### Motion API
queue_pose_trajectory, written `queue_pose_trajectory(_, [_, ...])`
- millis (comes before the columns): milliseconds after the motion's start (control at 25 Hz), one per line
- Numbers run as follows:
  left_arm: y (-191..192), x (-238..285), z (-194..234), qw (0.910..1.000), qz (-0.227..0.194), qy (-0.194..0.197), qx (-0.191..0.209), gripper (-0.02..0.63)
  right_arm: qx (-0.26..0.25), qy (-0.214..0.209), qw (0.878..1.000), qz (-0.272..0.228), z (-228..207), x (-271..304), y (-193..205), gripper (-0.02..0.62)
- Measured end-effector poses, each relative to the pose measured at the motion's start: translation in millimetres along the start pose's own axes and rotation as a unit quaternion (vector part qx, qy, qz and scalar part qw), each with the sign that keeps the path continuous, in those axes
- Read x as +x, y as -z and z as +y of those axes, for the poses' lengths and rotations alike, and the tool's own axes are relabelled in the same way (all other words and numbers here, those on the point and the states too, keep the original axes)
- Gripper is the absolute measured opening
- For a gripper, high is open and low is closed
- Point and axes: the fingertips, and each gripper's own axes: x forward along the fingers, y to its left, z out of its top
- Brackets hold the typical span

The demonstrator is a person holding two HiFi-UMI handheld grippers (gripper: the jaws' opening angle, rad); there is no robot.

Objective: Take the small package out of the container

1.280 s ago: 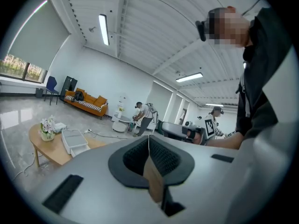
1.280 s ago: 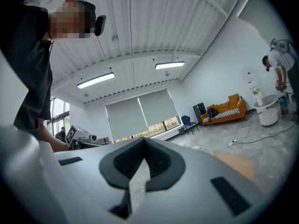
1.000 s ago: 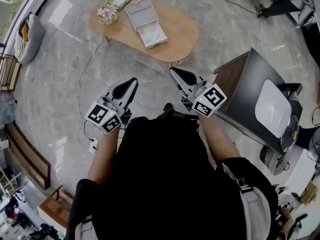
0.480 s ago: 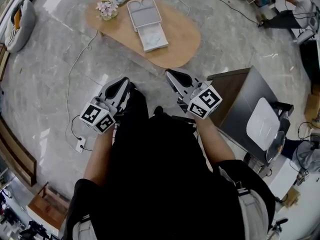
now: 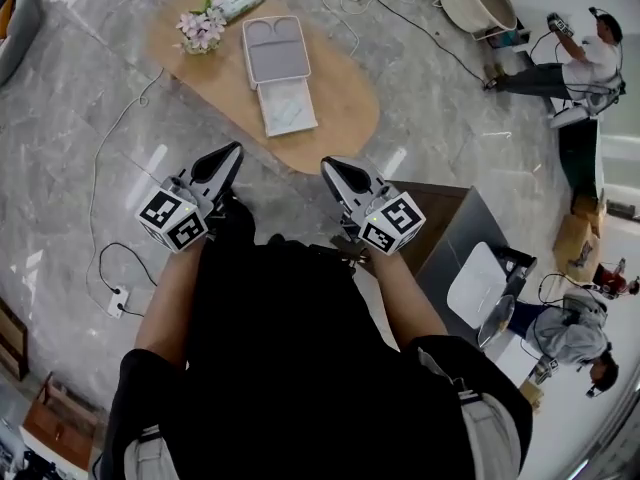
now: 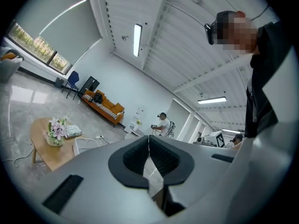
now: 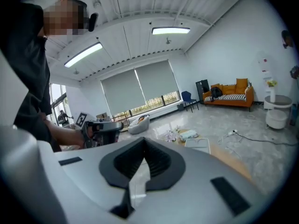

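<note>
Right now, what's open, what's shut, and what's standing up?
Left gripper: shut, nothing in it.
Right gripper: shut, nothing in it.
Container: open, both halves lying flat on the wooden table.
Flower pot: upright on the table, apart from the container.

Looks like a big open robotics lab or studio dressed up as a living room. There's a polished grey marble-look floor [image 5: 90, 118], a low oval wooden coffee table [image 5: 345, 108], an orange sofa [image 7: 231, 93] by the far wall and white roller blinds [image 7: 140, 85]. White cables [image 5: 400, 18] trail across the floor, long ceiling strip lights [image 7: 170, 30] hang overhead, and other people [image 5: 580, 58] work off to the right.
</note>
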Motion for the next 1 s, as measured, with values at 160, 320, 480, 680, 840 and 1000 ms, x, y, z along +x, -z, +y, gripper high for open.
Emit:
queue_pose_trajectory(160, [-5.2, 7.9, 33.0, 0.9997, 0.017, 0.009, -0.012, 0.018, -0.025, 0.006, 0.999, 0.039, -24.7, 41.9, 6.4, 0.011])
queue_pose_trajectory(320, [-7.3, 12.0, 60.8, 0.9992, 0.030, 0.014, -0.023, 0.018, -0.031, 0.008, 0.998, 0.057, -50.9, 74.3, 3.1, 0.011])
queue_pose_trajectory(480, [2.1, 26.2, 90.8, 0.9987, 0.040, 0.000, -0.033, 0.018, -0.057, -0.018, 0.994, 0.090, -77.7, 105.4, 10.4, 0.012])
queue_pose_trajectory(680, [23.4, 48.0, 130.0, 0.9966, 0.033, -0.047, -0.060, 0.018, -0.060, -0.056, 0.988, 0.130, -123.6, 139.3, 34.0, 0.012])
queue_pose_trajectory(840, [47.8, 61.6, 156.0, 0.9909, 0.025, -0.099, -0.088, 0.018, -0.083, -0.102, 0.976, 0.173, -159.0, 167.2, 61.6, 0.012])
queue_pose_trajectory(1000, [88.0, 70.6, 177.7, 0.9842, 0.026, -0.136, -0.111, 0.018, -0.100, -0.150, 0.963, 0.203, -182.0, 189.5, 89.0, 0.012])
